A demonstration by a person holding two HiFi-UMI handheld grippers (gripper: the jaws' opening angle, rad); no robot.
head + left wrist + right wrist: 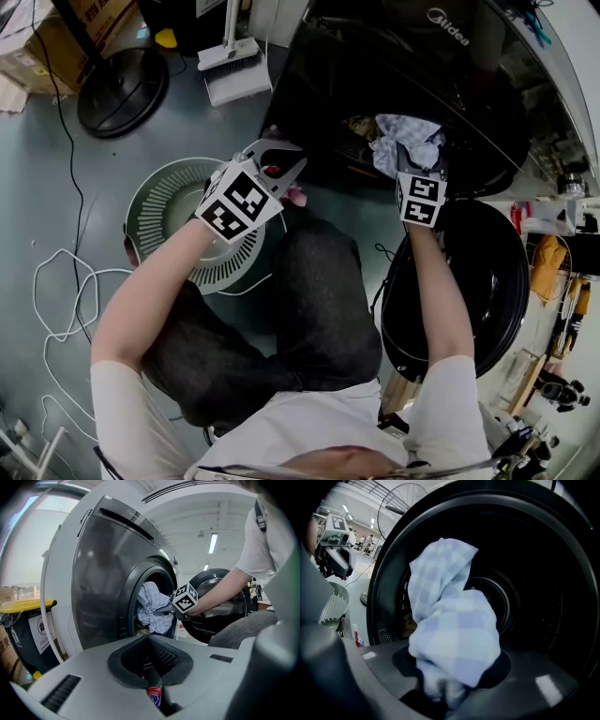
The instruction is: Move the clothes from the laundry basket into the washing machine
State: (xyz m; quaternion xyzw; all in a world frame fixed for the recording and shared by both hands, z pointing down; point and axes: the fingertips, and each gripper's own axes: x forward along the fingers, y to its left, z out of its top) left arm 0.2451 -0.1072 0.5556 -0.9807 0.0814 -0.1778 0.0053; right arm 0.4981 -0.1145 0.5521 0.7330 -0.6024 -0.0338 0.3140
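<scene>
We think the job is partly done, maybe close to the end. The washing machine (pixel 375 56) stands with its round door (pixel 469 281) swung wide open. A blue and white checked cloth (pixel 450 634) is right at the mouth of the drum (pixel 534 597), but it is not dropped inside yet. Low in the drum, on the left, we see a bit of something brownish. It may be clothes that are already in, but it is too dark to be sure.

The laundry basket (pixel 159 202) sits on the floor by our left knee, apart from the machine. The part we can see looks bare. Our left arm covers much of it, so we cannot tell if more clothes wait in there. We guess what is left is to push this cloth in, let it go, and look in the basket again.

The right tongs (pixel 410 167) pinch the checked cloth. The jaws are partly closed with a bunch of cloth squeezed between them. The rest of the cloth piles up over the jaws.

The left tongs (pixel 149 641) hang in the air above the basket's rim and point at the front of the machine. Their jaws are pressed together at the tips, with no cloth between them. A small red bit shows low in the gap, and we cannot tell what it is.
</scene>
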